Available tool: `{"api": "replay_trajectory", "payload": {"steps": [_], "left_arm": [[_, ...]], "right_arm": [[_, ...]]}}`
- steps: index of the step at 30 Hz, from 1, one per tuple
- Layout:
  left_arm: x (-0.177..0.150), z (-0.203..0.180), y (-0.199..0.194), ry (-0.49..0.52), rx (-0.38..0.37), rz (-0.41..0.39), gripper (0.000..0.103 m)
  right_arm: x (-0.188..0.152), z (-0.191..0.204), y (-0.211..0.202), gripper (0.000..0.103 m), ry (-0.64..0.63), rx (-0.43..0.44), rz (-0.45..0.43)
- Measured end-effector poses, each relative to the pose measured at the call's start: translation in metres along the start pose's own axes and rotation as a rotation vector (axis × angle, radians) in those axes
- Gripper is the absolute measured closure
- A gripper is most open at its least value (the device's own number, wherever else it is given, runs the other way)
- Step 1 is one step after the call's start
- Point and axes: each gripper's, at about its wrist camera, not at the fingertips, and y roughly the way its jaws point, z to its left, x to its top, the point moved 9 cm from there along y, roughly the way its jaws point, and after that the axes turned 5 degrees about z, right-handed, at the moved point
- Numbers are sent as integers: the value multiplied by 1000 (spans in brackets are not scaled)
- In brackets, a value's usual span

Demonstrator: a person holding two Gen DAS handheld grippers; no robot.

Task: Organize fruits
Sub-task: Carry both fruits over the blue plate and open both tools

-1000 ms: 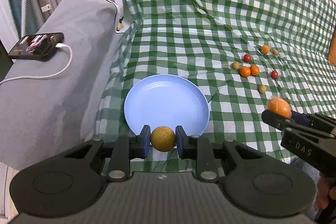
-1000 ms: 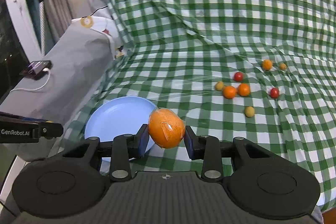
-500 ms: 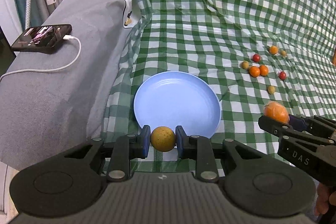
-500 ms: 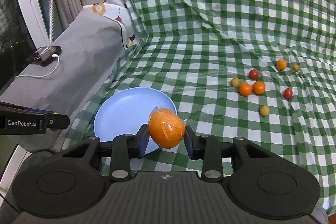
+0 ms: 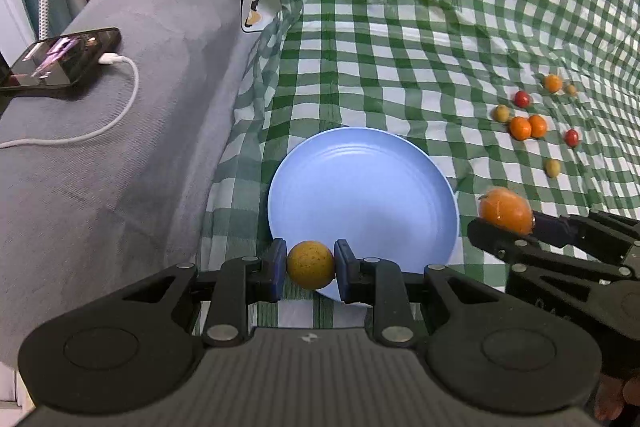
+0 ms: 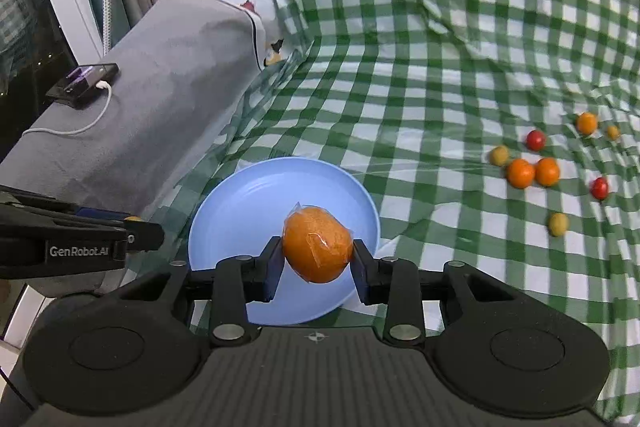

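The left gripper (image 5: 310,269) clamps a small, speckled yellow fruit (image 5: 310,264) at the plate's (image 5: 360,183) near rim. The right gripper (image 6: 317,259) grips a film-wrapped orange (image 6: 318,245) above the plate. The smooth, round blue plate holds nothing yet, so sorting seems barely begun. Eight small glossy round fruits (image 6: 520,173) lie loose on the wrinkled checked cloth (image 6: 420,87), well apart from it.

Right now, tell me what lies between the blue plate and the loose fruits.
Only bare checked cloth separates the blue plate from the loose fruits; the right wrist view shows this.
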Motion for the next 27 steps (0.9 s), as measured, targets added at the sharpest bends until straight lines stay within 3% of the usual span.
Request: {"api": "replay_trajectory", "payload": {"steps": [27], "left_arm": [[25, 3, 97, 23, 20, 122, 75]], "right_arm": [[7, -5, 90, 65, 13, 17, 150]]}}
